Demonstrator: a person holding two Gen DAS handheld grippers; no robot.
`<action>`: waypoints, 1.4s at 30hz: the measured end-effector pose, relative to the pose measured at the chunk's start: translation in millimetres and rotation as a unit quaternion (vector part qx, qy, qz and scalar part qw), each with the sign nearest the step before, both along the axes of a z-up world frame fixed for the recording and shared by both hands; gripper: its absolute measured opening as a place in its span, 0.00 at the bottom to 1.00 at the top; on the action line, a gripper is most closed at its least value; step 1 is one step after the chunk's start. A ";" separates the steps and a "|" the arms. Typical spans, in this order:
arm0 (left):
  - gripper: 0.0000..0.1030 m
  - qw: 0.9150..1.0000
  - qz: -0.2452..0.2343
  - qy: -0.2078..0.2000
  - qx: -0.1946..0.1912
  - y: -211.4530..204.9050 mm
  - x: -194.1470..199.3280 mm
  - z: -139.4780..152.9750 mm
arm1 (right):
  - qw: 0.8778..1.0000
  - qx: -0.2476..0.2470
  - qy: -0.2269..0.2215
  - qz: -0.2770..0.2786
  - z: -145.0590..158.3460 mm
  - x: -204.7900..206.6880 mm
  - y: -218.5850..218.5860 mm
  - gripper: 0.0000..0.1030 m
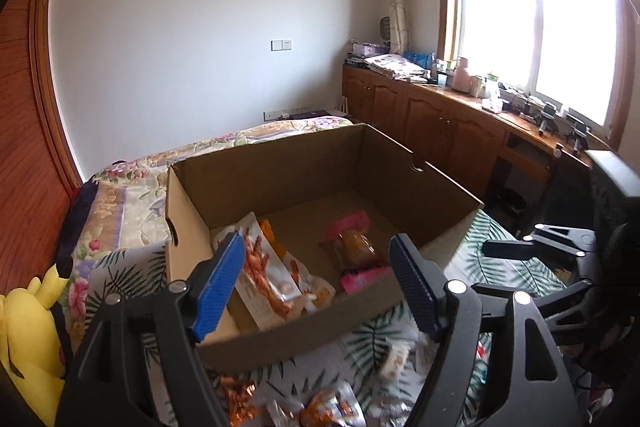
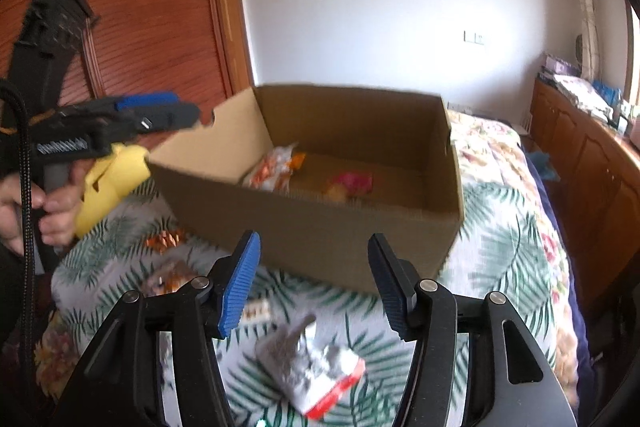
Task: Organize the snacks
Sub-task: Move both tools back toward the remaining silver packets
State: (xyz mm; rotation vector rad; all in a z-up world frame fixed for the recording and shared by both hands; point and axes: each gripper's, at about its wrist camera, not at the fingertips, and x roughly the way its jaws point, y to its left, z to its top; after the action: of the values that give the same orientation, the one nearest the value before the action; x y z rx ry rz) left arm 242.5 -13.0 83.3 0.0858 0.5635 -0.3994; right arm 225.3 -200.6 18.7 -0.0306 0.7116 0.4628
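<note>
I hold my left hand-held gripper (image 1: 316, 283) over the near wall of the cardboard box (image 1: 280, 163), its blue fingers spread wide with nothing between them. The box sits on the bed (image 2: 508, 239), on a leaf-print cover, its top open toward me, so that packets can be dropped straight in. Two snacks already lie on its floor: a white and orange packet (image 1: 266, 275) leaning in the near left corner, and a pink-ended wrapped cake (image 1: 354, 249) lying flat beside it, apart from the first.

My right hand-held gripper (image 2: 314, 285) hovers lower, over the bedcover in front of the box, also spread and empty. Straight ahead of it lies a crumpled silver packet with a red edge (image 2: 310, 367), blurred in the right wrist view; I judge that to be my next pick, since the jaws are open and lined up on either side of it. More loose snacks wait on the cover: an orange foil wrapper (image 2: 164, 241) near the box's left corner and a small white bar (image 1: 394, 359) by the front wall.

A yellow plush toy (image 1: 30, 339) sits at the bed's left edge, outside the job. By my reckoning the sorting is at an early stage, with most packets yet to be boxed.
</note>
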 end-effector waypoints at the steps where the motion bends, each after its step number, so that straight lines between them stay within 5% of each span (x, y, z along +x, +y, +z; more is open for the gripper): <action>1: 0.74 1.000 -0.002 0.001 -0.002 0.6 -5.6 -1.4 | 1.000 -0.002 0.005 -0.002 -6.1 -3.6 -1.0 0.56; 18: 0.76 0.995 -0.011 0.095 0.010 -13.7 -65.3 -92.2 | 0.997 -0.029 0.066 0.037 -66.6 -20.3 0.4 0.62; 42: 0.74 0.988 -0.017 0.153 0.013 -33.2 -86.7 -127.3 | 0.978 -0.117 0.078 0.156 -83.4 -23.5 34.2 0.71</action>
State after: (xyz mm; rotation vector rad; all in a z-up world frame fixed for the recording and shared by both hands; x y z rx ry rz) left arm 155.8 -46.2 -44.0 0.0597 0.8720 -0.4408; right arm 201.9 -166.5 -64.7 -0.3334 0.9177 0.6845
